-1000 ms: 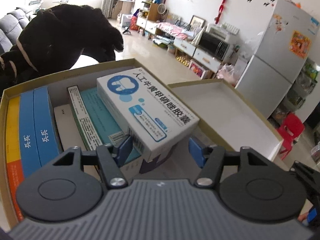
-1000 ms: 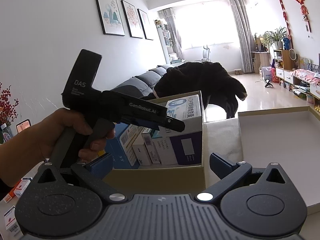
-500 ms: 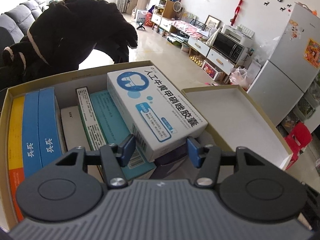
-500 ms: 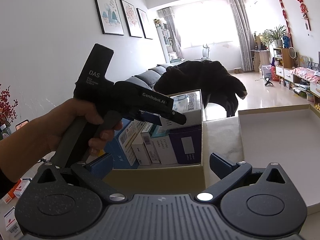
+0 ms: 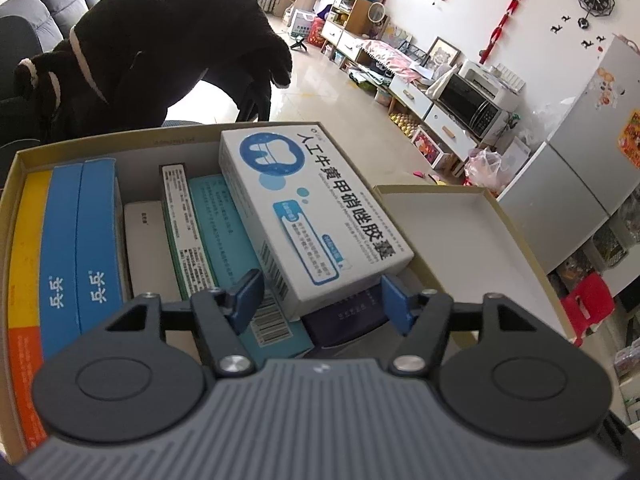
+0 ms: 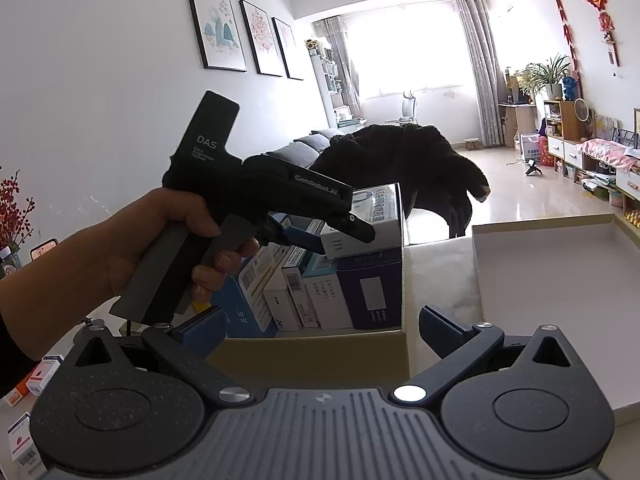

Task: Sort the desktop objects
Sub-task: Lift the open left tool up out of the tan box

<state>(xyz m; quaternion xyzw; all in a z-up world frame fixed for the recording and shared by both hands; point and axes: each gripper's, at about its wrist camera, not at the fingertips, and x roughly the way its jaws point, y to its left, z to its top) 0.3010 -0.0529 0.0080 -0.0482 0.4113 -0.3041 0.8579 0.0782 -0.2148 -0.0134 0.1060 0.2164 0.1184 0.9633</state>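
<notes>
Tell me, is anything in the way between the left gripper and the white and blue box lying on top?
Nothing visible. The left gripper sits right at the near end of the white and blue cardboard medicine box, a finger on each side; its jaws have just been opening.

Pale tabletop [image 6: 440, 276], carrying an open cardboard box [image 6: 316, 354] packed with medicine cartons. Just beside the box, to its right, lay a shallow white-lined lid [image 6: 560, 272], open side up. Near the left edge, a few small cartons [image 6: 40, 376] lay loose on the surface.
</notes>
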